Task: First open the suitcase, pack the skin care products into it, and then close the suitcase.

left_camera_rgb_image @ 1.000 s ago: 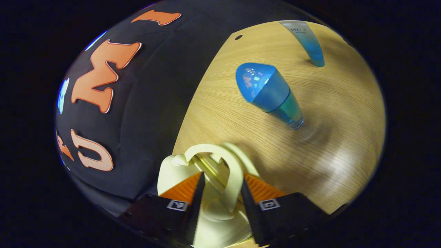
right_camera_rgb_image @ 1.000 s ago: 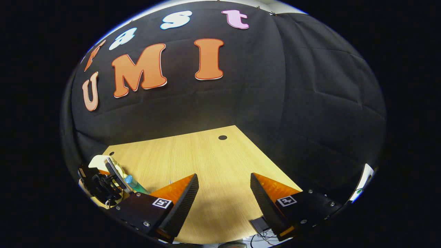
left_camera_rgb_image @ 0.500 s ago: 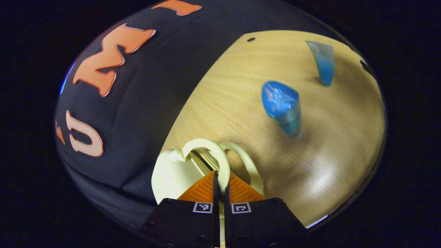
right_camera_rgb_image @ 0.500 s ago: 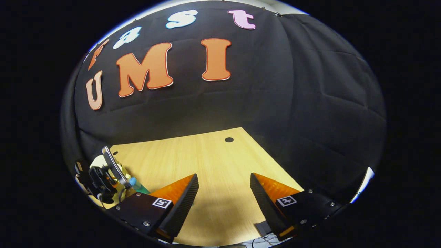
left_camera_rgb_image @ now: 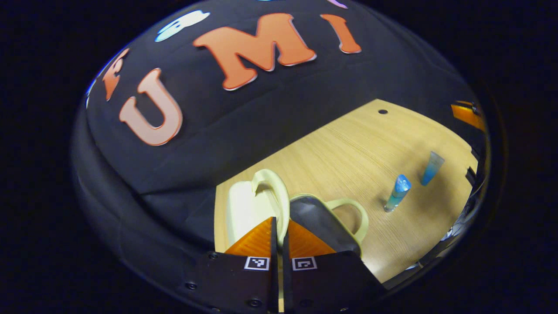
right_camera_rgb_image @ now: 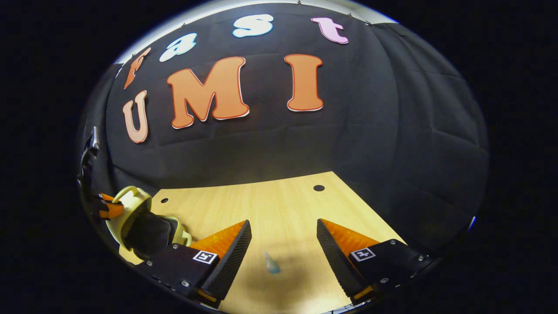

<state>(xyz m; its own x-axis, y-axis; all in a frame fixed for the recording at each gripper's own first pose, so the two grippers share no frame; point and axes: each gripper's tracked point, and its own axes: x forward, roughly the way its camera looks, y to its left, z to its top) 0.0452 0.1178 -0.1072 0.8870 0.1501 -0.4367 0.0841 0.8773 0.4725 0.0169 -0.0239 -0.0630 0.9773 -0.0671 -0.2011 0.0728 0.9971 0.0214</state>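
Pinching one pale cream loop handle of the small cream suitcase, your left gripper has its two fingers pressed together on the loop, which rises straight up from between the fingertips. Just right of your left fingers, the case gapes: its dark grey lining shows between the lifted cream half and the second loop handle, which lies lower, right of the fingers. The case sits on the light wooden tabletop, close against the fingertips.

Well ahead and right of your left fingers, two skin care products stand upright and apart on the wood: a slim blue-green bottle with a rounded blue cap, and beyond it a tapered blue tube with a flat clear end uppermost. They are near each other but not touching, and both are well clear of the suitcase.

Your right gripper holds its fingers wide apart over bare tabletop, gripping nothing. Between those fingers, nearer the left one, a small pale blue product shows on the wood, too blurred to say which one it is. Far left of your right fingers, the opened suitcase appears with its dark inside facing you, and your left gripper clamps its raised handle.
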